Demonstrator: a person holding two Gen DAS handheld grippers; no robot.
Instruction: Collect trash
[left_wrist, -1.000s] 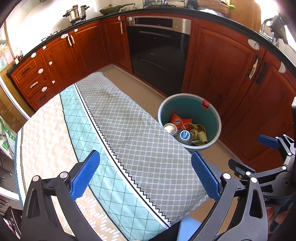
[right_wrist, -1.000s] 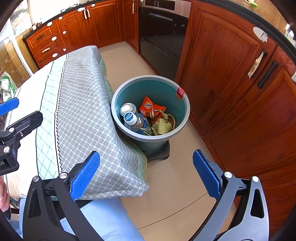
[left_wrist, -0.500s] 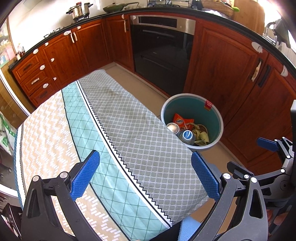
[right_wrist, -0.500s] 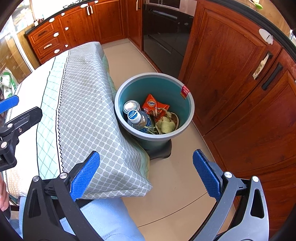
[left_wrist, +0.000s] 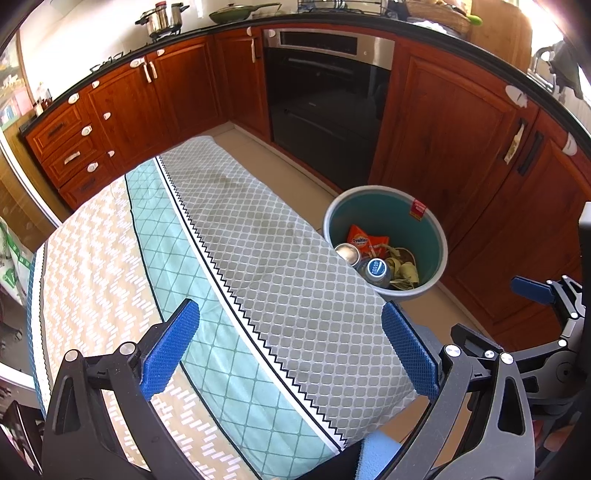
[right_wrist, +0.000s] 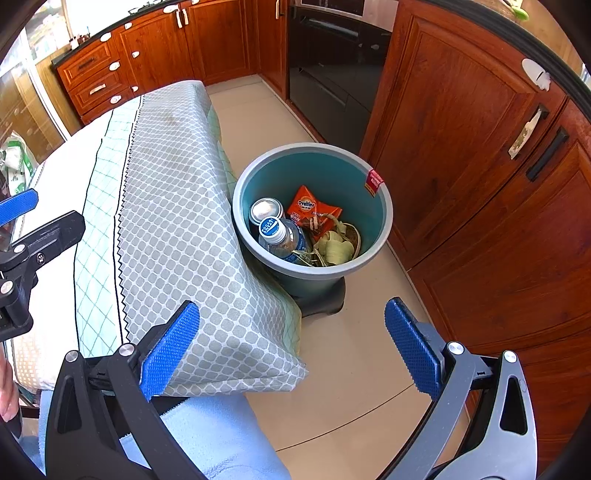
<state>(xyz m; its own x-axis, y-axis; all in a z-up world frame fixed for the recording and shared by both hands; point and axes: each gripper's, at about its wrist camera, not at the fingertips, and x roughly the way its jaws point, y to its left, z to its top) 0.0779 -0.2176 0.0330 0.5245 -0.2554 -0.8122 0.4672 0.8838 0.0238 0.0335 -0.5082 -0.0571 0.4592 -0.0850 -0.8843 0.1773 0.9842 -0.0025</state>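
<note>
Both tongs (left_wrist: 291, 350) (right_wrist: 293, 347) gape wide, holding nothing.

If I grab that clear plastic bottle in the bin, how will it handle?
The clear plastic bottle with a blue cap looks nearly empty, so probably light. Its thin walls may dent. It leans on the silver can, so lifting may shift that.

Teal bin (right_wrist: 384, 206) on floor: bottle (right_wrist: 282, 236), can (right_wrist: 266, 209), wrapper (right_wrist: 312, 208).

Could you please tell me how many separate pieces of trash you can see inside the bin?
4 in the teal plastic bin: silver can, blue-capped clear bottle, orange Ovaltine packet, pale crumpled leaves. More may lie hidden underneath.
</note>
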